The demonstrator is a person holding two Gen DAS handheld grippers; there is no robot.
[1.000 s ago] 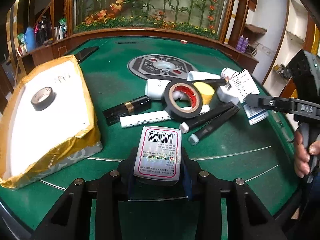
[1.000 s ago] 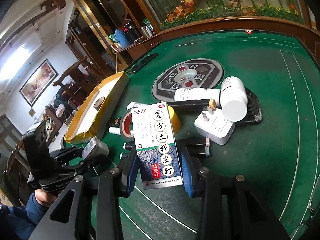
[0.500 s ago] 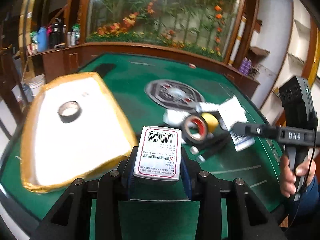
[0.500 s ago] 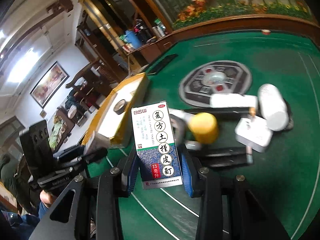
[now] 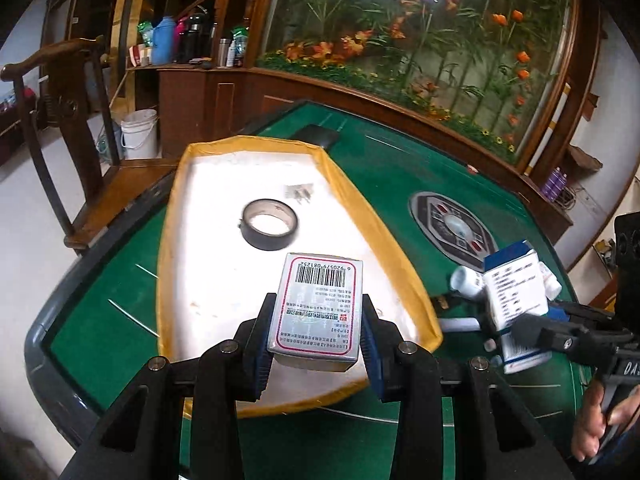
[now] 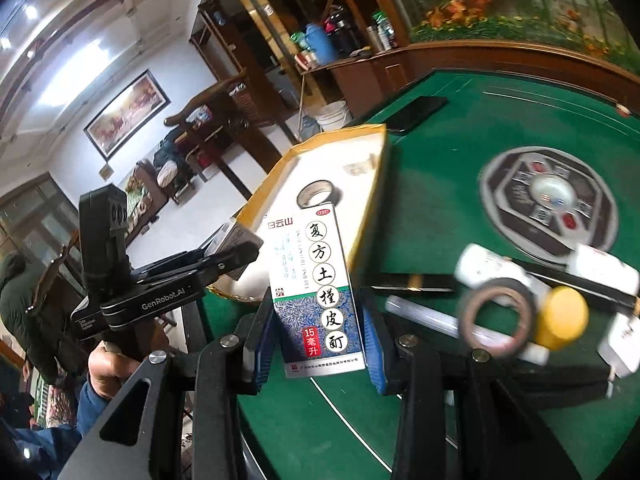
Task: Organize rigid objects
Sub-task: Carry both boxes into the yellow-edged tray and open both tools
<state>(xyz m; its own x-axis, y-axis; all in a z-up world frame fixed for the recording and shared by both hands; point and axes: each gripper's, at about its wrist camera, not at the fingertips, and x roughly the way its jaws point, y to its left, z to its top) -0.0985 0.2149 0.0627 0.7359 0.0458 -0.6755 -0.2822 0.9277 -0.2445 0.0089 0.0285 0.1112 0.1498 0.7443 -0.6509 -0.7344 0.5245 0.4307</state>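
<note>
My left gripper is shut on a small silver box with a barcode, held over the near end of the gold-rimmed white tray. A black tape roll lies in the tray. My right gripper is shut on a blue-and-white medicine carton, held above the green table just right of the tray. From the left wrist view that carton shows at the right; from the right wrist view the left gripper reaches over the tray's near corner.
On the green felt table lie a second tape roll, a yellow cap, white bottles, black pens and a white tube. A phone lies beyond the tray. A wooden chair and a white bucket stand left of the table.
Both grippers have swung left with their boxes, from over the clutter toward the tray. The silver box now hangs over the tray; the carton is near its right rim.
</note>
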